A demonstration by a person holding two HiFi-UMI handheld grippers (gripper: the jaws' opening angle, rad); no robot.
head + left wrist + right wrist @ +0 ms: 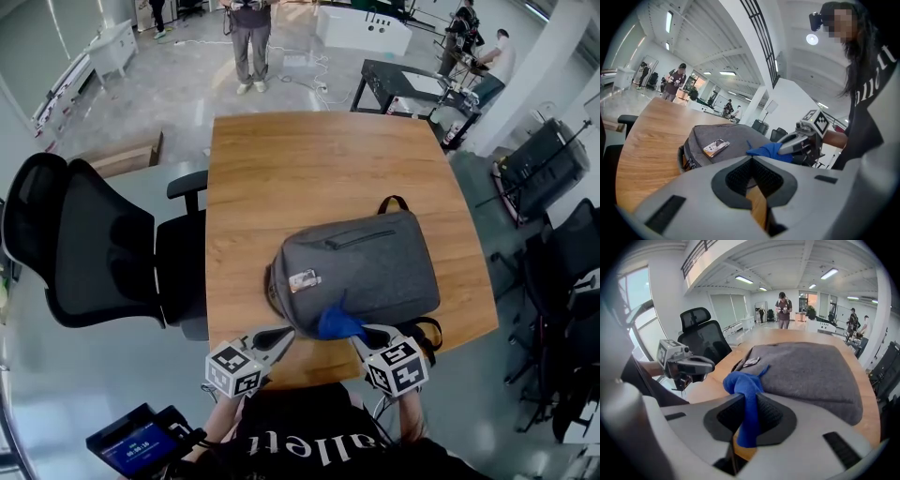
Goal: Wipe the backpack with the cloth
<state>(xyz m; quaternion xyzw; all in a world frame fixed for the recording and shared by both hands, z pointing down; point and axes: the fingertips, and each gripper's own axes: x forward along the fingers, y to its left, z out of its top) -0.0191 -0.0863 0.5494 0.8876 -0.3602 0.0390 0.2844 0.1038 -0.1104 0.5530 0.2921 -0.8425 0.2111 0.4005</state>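
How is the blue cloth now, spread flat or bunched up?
Bunched up: the cloth is pinched in the right gripper, crumpled at the backpack's near edge.

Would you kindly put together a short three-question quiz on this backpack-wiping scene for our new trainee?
1. True or false: the left gripper holds the cloth.
2. Which colour is the cloth? A red; B blue; C white.
3. Fill in: the right gripper is shut on the ____, at the near edge of the grey backpack lying on the wooden table.

Key: 1 false, its jaws are together with nothing between them; 2 B; 3 cloth.
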